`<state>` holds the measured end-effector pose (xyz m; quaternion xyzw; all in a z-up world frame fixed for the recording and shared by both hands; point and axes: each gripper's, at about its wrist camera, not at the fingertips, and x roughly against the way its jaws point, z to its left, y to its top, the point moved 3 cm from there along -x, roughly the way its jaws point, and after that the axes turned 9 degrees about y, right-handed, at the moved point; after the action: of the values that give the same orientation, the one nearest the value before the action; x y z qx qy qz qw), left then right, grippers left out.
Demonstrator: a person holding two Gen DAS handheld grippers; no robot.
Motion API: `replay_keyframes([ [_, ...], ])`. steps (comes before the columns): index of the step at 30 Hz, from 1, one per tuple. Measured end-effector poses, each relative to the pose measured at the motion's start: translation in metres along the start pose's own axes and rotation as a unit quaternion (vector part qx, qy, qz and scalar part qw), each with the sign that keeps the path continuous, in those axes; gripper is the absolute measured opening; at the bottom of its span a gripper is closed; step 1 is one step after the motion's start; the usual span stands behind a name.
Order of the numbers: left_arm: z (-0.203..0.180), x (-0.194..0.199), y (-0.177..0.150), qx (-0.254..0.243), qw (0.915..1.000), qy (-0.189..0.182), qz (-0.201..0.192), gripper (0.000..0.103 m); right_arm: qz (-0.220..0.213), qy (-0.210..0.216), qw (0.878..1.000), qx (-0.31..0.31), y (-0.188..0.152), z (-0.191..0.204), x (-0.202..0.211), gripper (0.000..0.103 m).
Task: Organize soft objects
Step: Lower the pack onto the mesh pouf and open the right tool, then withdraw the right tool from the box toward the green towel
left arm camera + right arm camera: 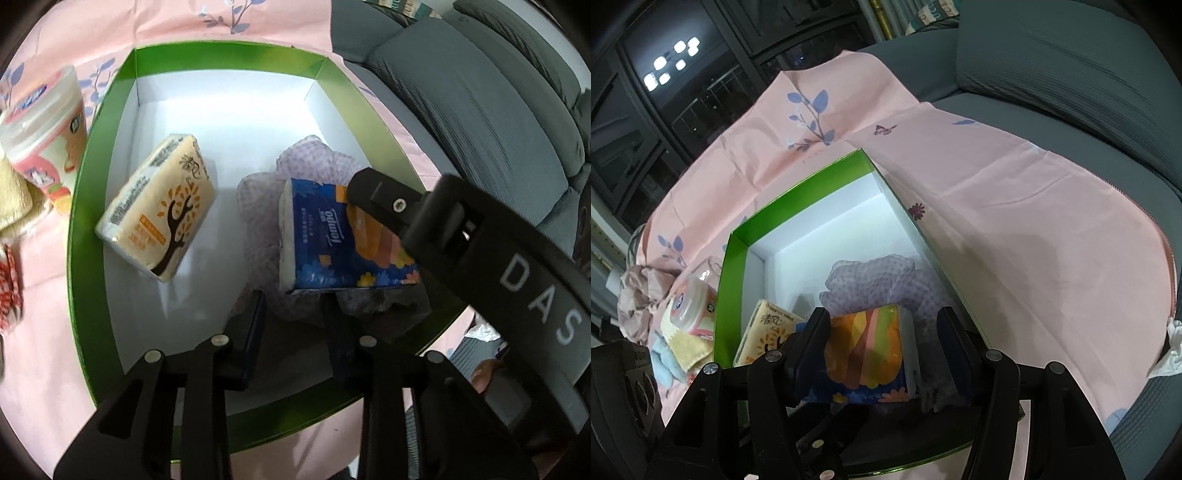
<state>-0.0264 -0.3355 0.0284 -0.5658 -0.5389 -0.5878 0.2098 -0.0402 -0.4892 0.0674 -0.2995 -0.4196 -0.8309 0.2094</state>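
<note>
A: We are hovering both grippers over the green box [110, 122], which is sitting on the pink floral cloth [1015, 206] spread over the grey sofa [480, 110]. Where is the blue tissue pack [332, 240] lying?

B: Inside the box, toward the sofa-side wall, resting tilted on the lilac mesh puff [882, 277]. The right gripper [882, 339] is straddling it: one of the fingers [812, 343] is touching the pack's side, while the opposite one is standing clear of it with puff showing between, so we are reading that hand as apart and not clamping yet.

A: And the left gripper [295, 332]?

B: We are keeping it just short of the same pack, its fingers [255, 332] a narrow way apart with nothing between them.

A: How are we expecting the pack to handle?

B: Light and squashy, we are judging, with a slick plastic wrap that may be sliding under the pads. We are favouring a hold across its two long flat faces, near the middle, squeezing gently so it is not buckling.

A: The cream tissue pack [159, 206]?

B: Lying in the box too, on the far side from the sofa. Outside that wall, the round tub [48, 136] and yellow cloth [14, 195] are waiting.
</note>
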Motion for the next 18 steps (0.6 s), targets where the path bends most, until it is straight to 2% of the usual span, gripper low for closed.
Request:
replay_keyframes([
  [8,-0.004,0.004,-0.008,0.014,0.9999,0.002,-0.001,0.028,-0.004,0.006,1.000,0.005,0.001,0.002,-0.002,0.061],
  [9,-0.009,-0.002,0.004,0.015,0.9999,0.002,-0.001,0.028,-0.004,0.004,1.000,0.008,0.001,0.003,-0.002,0.061],
  [13,-0.006,0.002,0.005,0.019,0.9998,-0.008,-0.002,0.030,-0.011,0.022,1.000,0.010,0.002,0.004,0.000,0.062],
  [15,-0.007,0.007,0.005,0.017,0.9997,-0.015,-0.012,0.033,-0.015,0.037,0.999,0.008,0.002,0.004,0.001,0.068],
  [18,-0.007,0.021,0.003,0.013,0.9991,-0.026,-0.031,0.045,-0.018,0.055,0.998,0.008,0.002,0.008,0.004,0.080],
])
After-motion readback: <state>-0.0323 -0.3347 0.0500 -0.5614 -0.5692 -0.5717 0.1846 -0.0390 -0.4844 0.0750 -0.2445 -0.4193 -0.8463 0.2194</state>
